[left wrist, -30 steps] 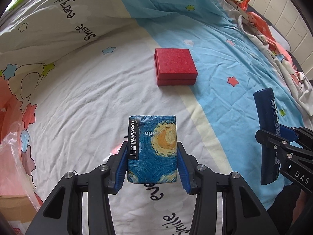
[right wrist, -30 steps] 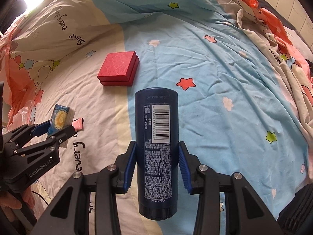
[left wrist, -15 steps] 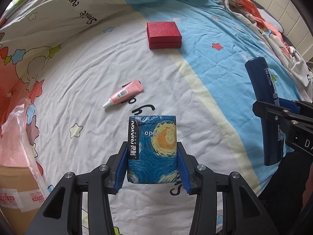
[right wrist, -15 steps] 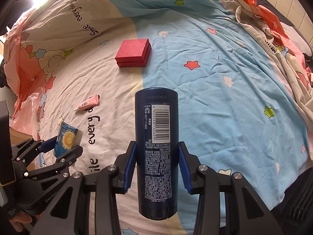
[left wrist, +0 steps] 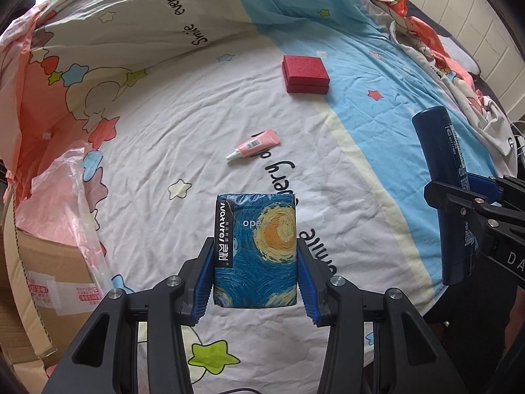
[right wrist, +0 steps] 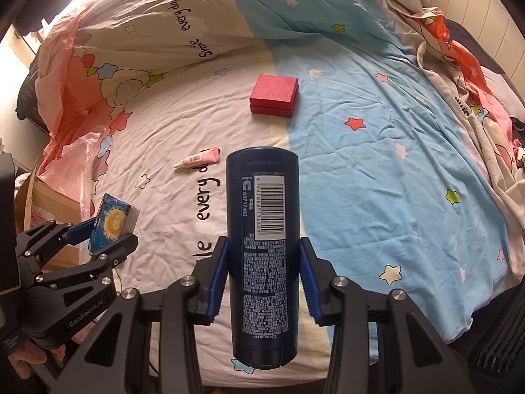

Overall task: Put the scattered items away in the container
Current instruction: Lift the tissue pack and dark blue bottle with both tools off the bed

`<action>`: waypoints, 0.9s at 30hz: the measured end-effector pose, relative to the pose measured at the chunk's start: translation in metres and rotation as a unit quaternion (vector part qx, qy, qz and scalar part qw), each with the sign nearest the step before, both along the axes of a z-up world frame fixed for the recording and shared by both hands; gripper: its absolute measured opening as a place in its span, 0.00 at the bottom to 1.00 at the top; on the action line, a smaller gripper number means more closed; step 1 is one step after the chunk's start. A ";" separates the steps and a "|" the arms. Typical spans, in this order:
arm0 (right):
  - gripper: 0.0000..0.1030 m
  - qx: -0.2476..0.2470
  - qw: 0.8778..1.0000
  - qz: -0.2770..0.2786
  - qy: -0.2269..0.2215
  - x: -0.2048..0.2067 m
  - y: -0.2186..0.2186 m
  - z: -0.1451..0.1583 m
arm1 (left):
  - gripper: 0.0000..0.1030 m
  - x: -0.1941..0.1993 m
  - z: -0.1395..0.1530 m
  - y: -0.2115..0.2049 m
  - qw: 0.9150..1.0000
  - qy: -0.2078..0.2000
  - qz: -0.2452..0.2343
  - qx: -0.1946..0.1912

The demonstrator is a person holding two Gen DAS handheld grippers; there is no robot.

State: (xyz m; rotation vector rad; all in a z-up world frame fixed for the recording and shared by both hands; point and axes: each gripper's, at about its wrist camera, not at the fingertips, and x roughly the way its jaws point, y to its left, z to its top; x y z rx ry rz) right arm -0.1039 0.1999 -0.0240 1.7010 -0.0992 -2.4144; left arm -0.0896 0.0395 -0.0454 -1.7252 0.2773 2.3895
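My left gripper [left wrist: 256, 279] is shut on a blue tissue pack [left wrist: 255, 249] printed with a swirling yellow sun, held above the bed. The same pack [right wrist: 113, 223] shows in the right wrist view at the left. My right gripper [right wrist: 262, 275] is shut on a dark blue bottle [right wrist: 262, 243] with a barcode label; that bottle [left wrist: 446, 197] stands at the right edge of the left wrist view. On the sheet lie a red box [left wrist: 305, 74] [right wrist: 275, 96] and a small pink tube [left wrist: 254, 144] [right wrist: 198, 157].
A cardboard box [left wrist: 42, 269] [right wrist: 49, 203] stands beside the bed at the left, with a pink plastic bag [left wrist: 62, 190] draped over its edge. A rumpled duvet [right wrist: 459, 65] is heaped along the right side. The bed's near edge lies just below both grippers.
Both grippers have drawn back and up from the bed with their items. The red box has shrunk farther away; the pink tube and the cardboard box have come into view.
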 end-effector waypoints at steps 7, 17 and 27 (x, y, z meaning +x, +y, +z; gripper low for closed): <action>0.37 0.000 0.999 0.034 0.008 0.008 -0.028 0.009 | 0.45 0.014 0.011 -0.025 1.000 0.005 0.017 -0.002; 0.37 0.008 0.997 0.072 0.021 0.015 -0.061 0.020 | 0.45 0.024 0.026 -0.048 0.999 0.016 0.033 -0.004; 0.37 0.017 0.995 0.091 0.031 0.022 -0.076 0.029 | 0.45 0.032 0.035 -0.054 0.999 0.025 0.034 0.001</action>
